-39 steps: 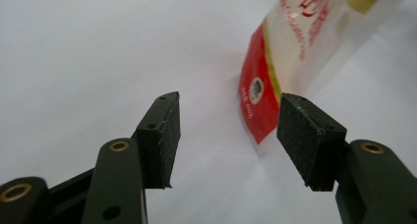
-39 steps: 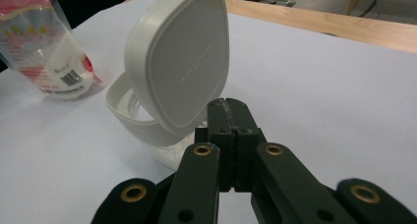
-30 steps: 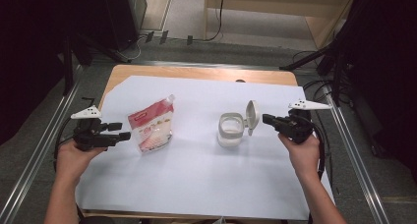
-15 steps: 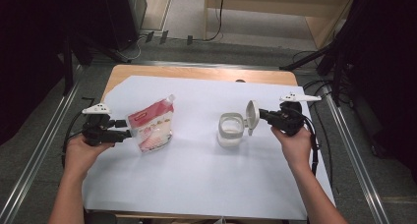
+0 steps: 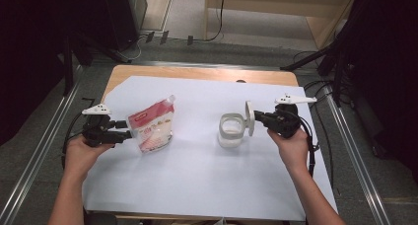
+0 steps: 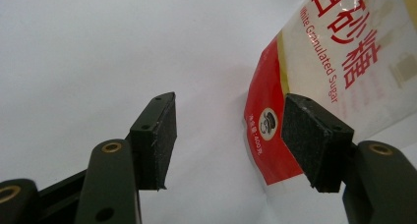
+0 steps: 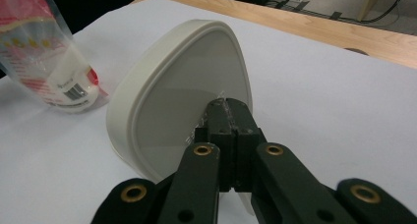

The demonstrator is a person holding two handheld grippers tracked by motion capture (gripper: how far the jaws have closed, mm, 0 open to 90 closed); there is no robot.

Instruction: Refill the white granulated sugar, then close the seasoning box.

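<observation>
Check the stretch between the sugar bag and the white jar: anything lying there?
Nothing: in the high view only bare white sheet separates the sugar bag from the white jar.

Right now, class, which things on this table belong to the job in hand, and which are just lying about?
In the job:
- sugar bag, at the open left gripper
- lid, pressed by the shut right gripper
- jar

Lying about:
- white sheet over the table
- cables on the floor beyond
</observation>
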